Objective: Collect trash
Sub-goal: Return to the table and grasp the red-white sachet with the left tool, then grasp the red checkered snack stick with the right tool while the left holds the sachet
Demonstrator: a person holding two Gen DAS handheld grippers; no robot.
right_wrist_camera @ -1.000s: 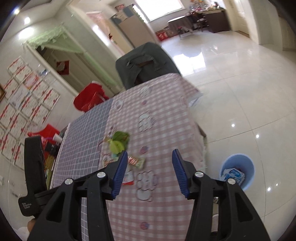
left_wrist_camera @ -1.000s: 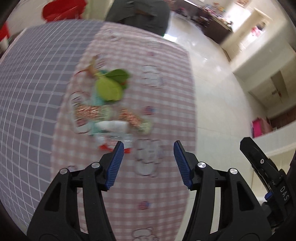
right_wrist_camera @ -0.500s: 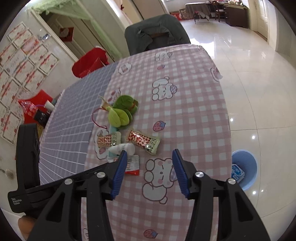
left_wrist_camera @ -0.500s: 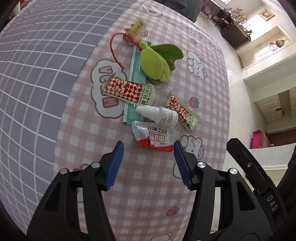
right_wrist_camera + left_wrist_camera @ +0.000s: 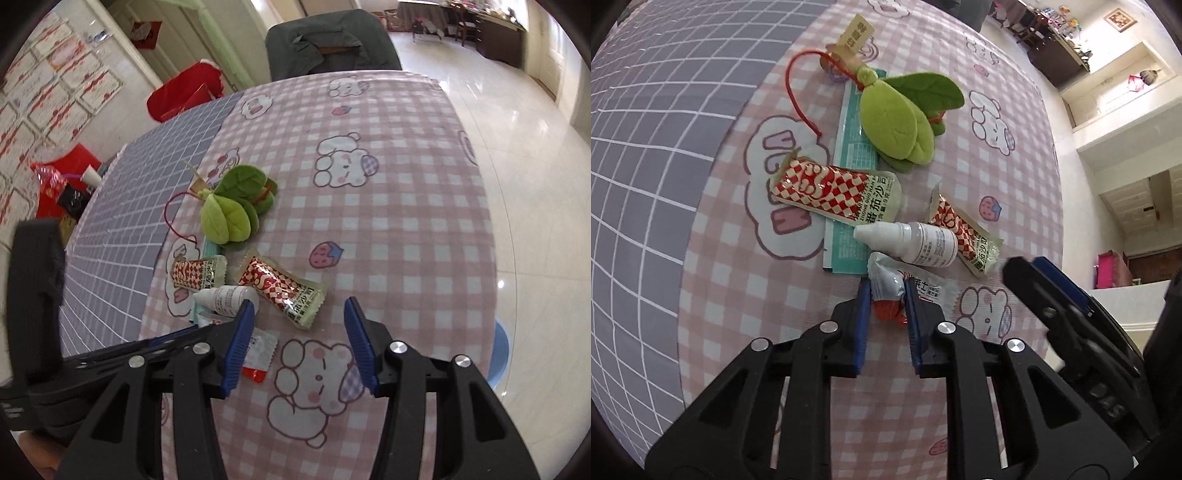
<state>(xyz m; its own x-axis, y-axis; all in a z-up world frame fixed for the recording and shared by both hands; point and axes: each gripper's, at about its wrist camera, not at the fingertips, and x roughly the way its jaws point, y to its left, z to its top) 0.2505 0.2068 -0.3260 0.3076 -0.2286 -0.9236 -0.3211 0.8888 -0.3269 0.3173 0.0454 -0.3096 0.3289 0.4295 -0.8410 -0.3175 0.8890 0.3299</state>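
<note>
A pile of trash lies on the pink checked tablecloth (image 5: 997,155). My left gripper (image 5: 886,295) is shut on a white and red wrapper (image 5: 890,284), which also shows in the right wrist view (image 5: 260,352). Beyond it lie a white dropper bottle (image 5: 916,242), two red checked sauce sachets (image 5: 834,194) (image 5: 964,236), a teal packet (image 5: 853,147) and a green plush leaf charm (image 5: 897,118) with a red cord. My right gripper (image 5: 299,321) is open and empty, above the cloth just right of the pile, near one sachet (image 5: 284,288) and the bottle (image 5: 229,295).
A blue bin (image 5: 498,350) stands on the tiled floor past the table's right edge. A grey covered chair (image 5: 328,40) stands at the table's far end. Red bags (image 5: 184,92) sit by the left wall. The tablecloth's left part is grey grid (image 5: 122,206).
My left gripper has moved down onto the pile and closed on the white and red wrapper. My right gripper has come lower and closer to the pile, still open.
</note>
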